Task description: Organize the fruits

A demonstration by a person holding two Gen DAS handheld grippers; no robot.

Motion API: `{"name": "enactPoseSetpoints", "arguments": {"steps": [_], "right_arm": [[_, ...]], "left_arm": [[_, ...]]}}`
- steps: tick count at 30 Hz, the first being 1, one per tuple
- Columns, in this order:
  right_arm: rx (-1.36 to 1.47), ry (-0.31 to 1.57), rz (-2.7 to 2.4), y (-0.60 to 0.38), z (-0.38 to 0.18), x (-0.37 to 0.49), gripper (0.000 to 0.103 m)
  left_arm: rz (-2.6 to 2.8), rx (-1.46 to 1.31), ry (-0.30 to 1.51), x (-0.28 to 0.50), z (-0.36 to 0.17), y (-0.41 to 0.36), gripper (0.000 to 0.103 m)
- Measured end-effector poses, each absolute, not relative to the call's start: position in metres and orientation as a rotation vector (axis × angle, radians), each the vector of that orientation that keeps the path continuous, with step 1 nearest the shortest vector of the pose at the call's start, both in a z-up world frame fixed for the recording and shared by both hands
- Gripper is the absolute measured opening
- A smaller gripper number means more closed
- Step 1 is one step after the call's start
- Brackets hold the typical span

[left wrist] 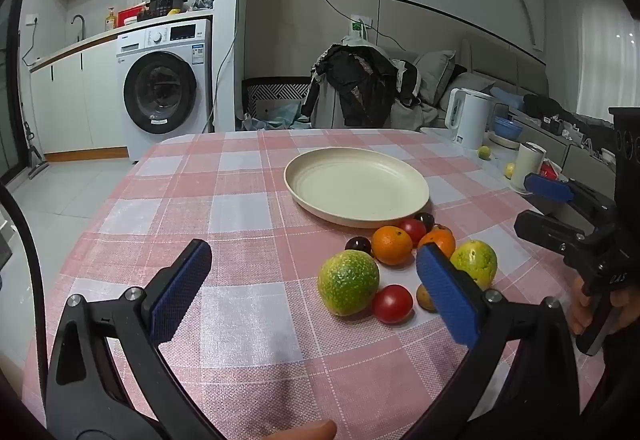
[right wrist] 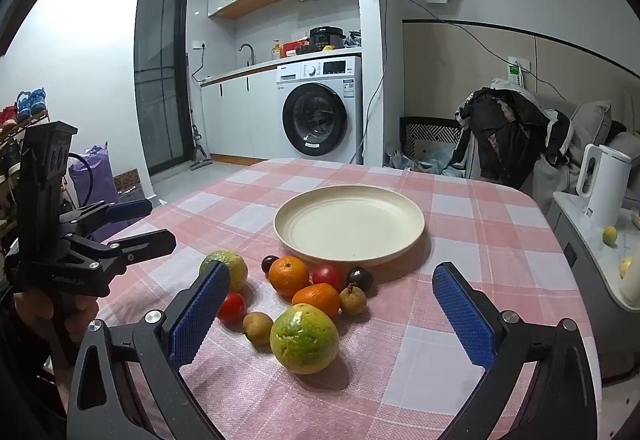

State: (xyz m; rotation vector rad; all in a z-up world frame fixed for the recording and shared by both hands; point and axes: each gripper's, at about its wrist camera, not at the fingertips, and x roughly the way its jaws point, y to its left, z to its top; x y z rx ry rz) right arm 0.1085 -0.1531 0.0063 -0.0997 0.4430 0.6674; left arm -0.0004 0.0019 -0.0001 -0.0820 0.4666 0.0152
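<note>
An empty cream plate (left wrist: 356, 186) (right wrist: 348, 224) sits mid-table on the pink checked cloth. In front of it lies a cluster of fruit: two green-yellow fruits (left wrist: 348, 282) (right wrist: 304, 338), two oranges (left wrist: 392, 245) (right wrist: 289, 275), two red tomatoes (left wrist: 393, 303) (right wrist: 231, 307), two dark plums (left wrist: 358, 245) (right wrist: 359, 278) and small brown longans (right wrist: 258, 327). My left gripper (left wrist: 314, 250) (right wrist: 160, 223) is open, just short of the cluster on its left side. My right gripper (right wrist: 331, 272) (left wrist: 528, 200) is open too, hovering near the closest green fruit, holding nothing.
A white kettle (left wrist: 468, 118) (right wrist: 604, 186) stands on a side counter right of the table, with small yellow-green fruits (right wrist: 610, 235) beside it. A chair piled with dark clothes (right wrist: 508, 132) is behind the table. A washing machine (right wrist: 320, 112) stands farther back.
</note>
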Motion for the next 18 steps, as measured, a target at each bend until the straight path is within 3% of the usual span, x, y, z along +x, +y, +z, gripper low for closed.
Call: {"name": "enactPoseSetpoints", "arguments": {"steps": [18], "right_arm": [[-0.105,0.443,0.669,-0.1523,0.0062,0.1080,0.103]], "left_arm": [[0.001,-0.074,0.474,0.0007,0.0010,0.0045,0.102]]}}
